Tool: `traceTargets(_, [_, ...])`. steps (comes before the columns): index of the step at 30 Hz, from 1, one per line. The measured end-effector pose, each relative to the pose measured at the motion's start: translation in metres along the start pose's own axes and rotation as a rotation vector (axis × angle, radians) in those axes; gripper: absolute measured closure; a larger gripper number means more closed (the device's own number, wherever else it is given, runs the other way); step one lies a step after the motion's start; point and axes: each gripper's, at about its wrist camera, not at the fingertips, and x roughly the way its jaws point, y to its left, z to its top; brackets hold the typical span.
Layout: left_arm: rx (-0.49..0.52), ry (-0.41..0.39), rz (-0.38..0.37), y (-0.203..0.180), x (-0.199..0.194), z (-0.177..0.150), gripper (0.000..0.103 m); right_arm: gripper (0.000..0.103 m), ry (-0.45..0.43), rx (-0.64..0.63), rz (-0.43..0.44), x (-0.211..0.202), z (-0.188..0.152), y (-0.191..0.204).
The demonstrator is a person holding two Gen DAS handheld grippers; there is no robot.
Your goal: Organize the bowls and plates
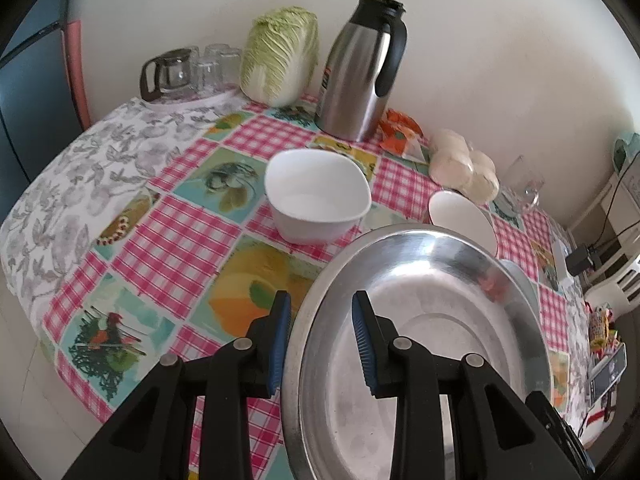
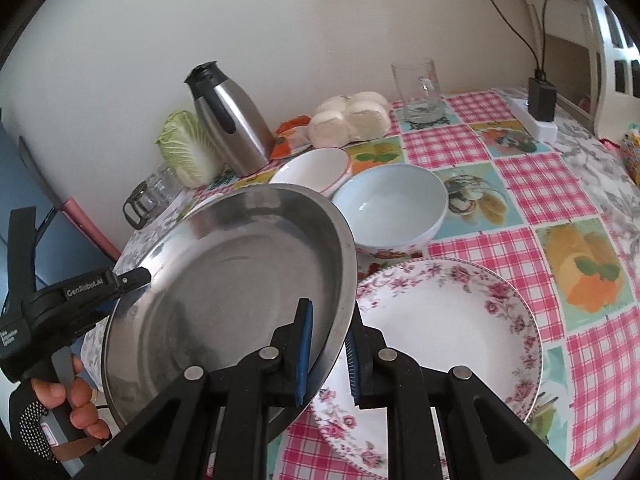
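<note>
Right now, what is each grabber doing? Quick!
Left gripper: closed on the rim of the round silver metal plate.
Right gripper: closed on the same plate's opposite rim.

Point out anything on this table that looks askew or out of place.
The steel plate is off the table, tilted, with both the left gripper and the right gripper clamped on opposite rims. One small white bowl behind it sits tipped rather than flat. Nothing looks spilled or broken.
</note>
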Motion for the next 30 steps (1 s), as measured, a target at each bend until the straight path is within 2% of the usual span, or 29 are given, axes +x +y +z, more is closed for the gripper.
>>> traceTargets(12, [0.028, 0.065, 0.033, 0.003, 0.028, -0.008, 0.07, 0.084, 0.033, 0.01, -0.015, 0.015, -0.005, -0.005])
traceTargets(23, [-0.002, 0.094, 0.05, 0.013, 0.045, -0.009, 0.07, 0.084, 0.081, -0.01, -0.041, 0.036, -0.012, -0.001])
traceTargets(30, [-0.015, 0.116, 0.059, 0.019, 0.055, -0.011, 0.07, 0.084, 0.077, -0.04, -0.052, 0.042, -0.012, 0.005])
